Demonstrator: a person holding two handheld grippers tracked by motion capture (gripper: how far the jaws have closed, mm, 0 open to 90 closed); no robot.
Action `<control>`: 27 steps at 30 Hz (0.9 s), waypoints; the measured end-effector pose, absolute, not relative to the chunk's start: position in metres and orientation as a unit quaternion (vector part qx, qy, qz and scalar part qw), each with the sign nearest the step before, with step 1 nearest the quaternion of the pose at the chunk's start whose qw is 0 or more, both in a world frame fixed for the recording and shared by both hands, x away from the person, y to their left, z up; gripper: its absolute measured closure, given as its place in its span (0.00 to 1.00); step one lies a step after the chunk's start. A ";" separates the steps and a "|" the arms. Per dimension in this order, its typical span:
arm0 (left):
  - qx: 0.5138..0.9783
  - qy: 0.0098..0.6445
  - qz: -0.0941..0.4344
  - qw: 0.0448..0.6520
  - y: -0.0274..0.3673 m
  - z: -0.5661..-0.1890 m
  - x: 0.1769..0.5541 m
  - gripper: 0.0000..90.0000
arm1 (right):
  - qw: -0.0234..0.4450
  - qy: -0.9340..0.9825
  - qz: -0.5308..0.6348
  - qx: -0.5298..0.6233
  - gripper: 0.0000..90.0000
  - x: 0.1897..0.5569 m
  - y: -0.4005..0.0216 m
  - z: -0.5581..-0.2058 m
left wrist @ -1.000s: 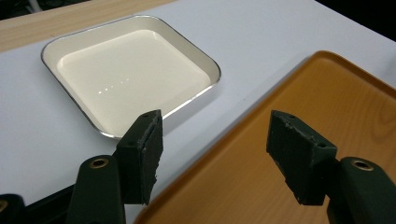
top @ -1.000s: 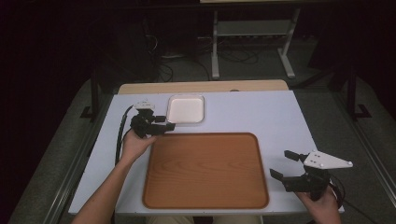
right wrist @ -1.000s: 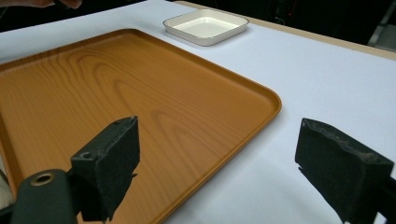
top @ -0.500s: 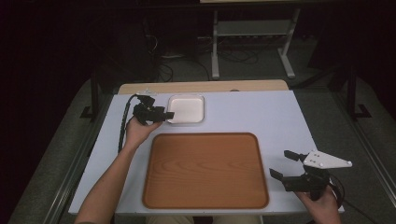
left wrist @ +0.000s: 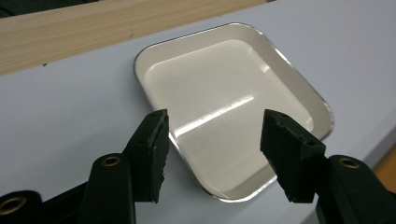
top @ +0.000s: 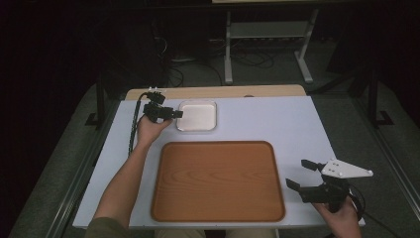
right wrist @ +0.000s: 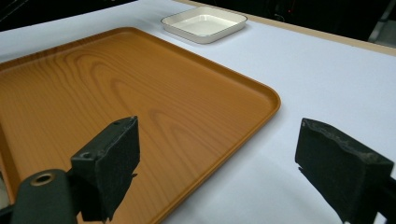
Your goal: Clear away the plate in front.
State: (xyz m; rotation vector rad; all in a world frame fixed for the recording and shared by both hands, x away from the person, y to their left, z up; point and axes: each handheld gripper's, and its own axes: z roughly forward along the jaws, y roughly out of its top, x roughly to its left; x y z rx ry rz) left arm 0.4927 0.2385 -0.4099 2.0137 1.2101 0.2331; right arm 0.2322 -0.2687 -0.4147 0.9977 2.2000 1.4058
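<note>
Left gripper point(top: 174, 114) at white dish point(left wrist: 233, 107), jaws parted, just been closing, dish's near rim between them, unpinched. Advice: straddle rim squarely before clamping. Wooden tray point(top: 218, 181) nearer person. Right gripper point(top: 299, 174) released, empty.

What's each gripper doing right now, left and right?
Left gripper: jaws open, just been closing, straddling the near edge of the white dish, not gripping it.
Right gripper: jaws open, holding nothing, by the wooden tray.

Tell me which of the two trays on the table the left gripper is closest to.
The small white tray at the far edge; the left gripper sits right at its rim. The big wooden tray lies nearer the person.
</note>
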 end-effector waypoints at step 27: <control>0.735 0.570 0.073 0.359 0.239 -0.456 0.516 0.74 | 0.173 0.772 0.495 0.358 0.15 0.233 -0.273 -0.415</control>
